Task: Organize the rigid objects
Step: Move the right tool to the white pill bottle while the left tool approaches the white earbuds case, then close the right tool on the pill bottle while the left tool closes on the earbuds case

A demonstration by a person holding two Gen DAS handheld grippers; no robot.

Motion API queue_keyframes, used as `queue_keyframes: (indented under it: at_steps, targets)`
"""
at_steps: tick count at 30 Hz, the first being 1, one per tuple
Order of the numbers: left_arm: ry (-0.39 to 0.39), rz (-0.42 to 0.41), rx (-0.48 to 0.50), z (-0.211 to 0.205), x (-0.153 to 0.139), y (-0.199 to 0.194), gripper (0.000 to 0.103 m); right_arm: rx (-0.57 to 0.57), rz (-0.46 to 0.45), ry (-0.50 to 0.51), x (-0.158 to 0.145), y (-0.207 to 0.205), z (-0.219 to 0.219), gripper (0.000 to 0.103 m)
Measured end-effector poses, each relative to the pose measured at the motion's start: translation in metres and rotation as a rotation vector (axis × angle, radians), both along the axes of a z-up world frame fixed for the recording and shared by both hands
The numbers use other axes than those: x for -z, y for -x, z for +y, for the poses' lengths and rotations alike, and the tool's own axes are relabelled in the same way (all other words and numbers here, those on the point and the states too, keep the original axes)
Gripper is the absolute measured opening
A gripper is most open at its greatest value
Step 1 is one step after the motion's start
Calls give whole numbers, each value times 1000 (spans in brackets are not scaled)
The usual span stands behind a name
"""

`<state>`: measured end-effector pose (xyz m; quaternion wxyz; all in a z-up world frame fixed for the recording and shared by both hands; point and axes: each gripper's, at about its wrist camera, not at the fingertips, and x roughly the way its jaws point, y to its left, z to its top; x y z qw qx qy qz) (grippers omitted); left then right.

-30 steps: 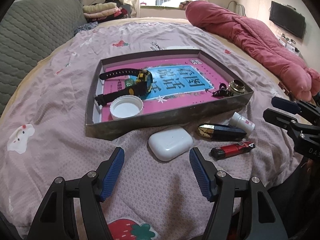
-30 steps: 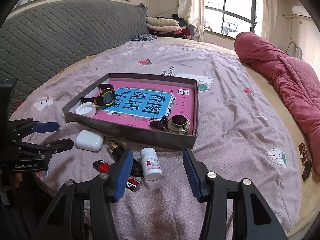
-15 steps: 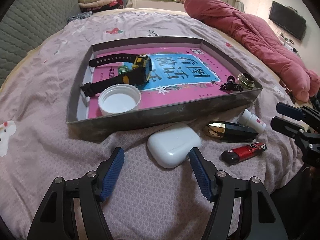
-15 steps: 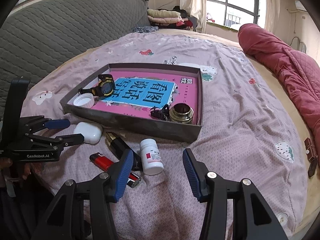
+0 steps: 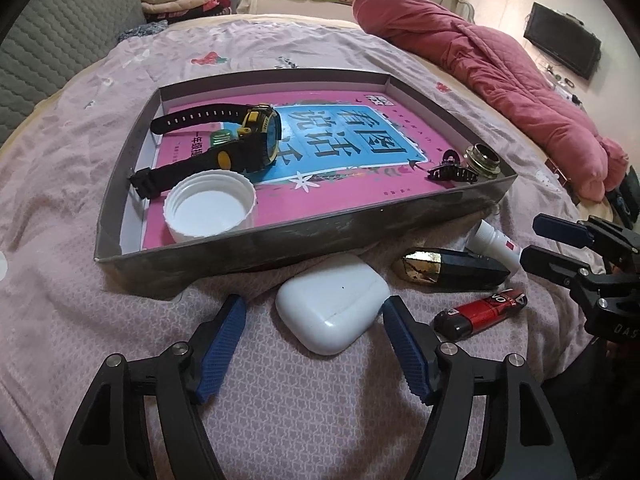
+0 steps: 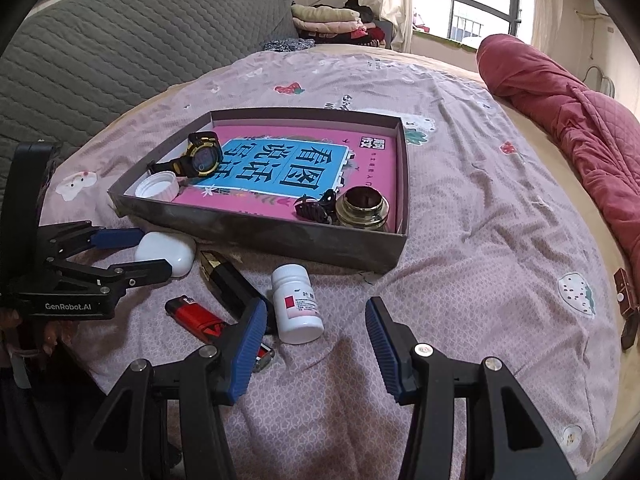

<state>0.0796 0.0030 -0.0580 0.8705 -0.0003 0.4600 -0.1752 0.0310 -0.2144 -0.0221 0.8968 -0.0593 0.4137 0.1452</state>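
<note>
A shallow grey box (image 5: 280, 236) (image 6: 256, 228) with a pink book inside lies on the bed. It holds a black-yellow watch (image 5: 240, 148), a white cap (image 5: 210, 210), a black hair clip (image 5: 452, 172) and a brass ring (image 5: 482, 160). In front of it lie a white earbud case (image 5: 332, 308) (image 6: 166, 254), a black-gold lipstick (image 5: 444, 270), a red lighter (image 5: 480, 314) and a white pill bottle (image 6: 296, 304). My left gripper (image 5: 314, 340) is open, its fingers on either side of the case. My right gripper (image 6: 316, 346) is open just before the bottle.
The pink floral bedsheet (image 6: 480, 200) covers the bed. A red quilt (image 5: 500, 72) lies rolled at the far right. A grey padded headboard (image 6: 100, 60) and folded clothes (image 6: 328, 20) are at the back. Small dark items (image 6: 626, 304) lie at the bed's right edge.
My left gripper has moved forward and lower, so its open fingers now flank the white earbud case. My right gripper has moved closer to the pill bottle.
</note>
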Motion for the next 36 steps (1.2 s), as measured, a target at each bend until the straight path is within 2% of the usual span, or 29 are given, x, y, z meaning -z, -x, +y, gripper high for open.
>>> queue_keyframes:
  at_steps: [15,31,36]
  targets:
    - [10,-11,28,-10,6,-10,76,-9,20,31,10,-7,4,51]
    - [-11,-20,38,-14,5,-7,72,-64,-16,99,15,-12,14,51]
    - [-11,-23,40,-14,4,-7,71,-101,-23,106,16,-13,18,43]
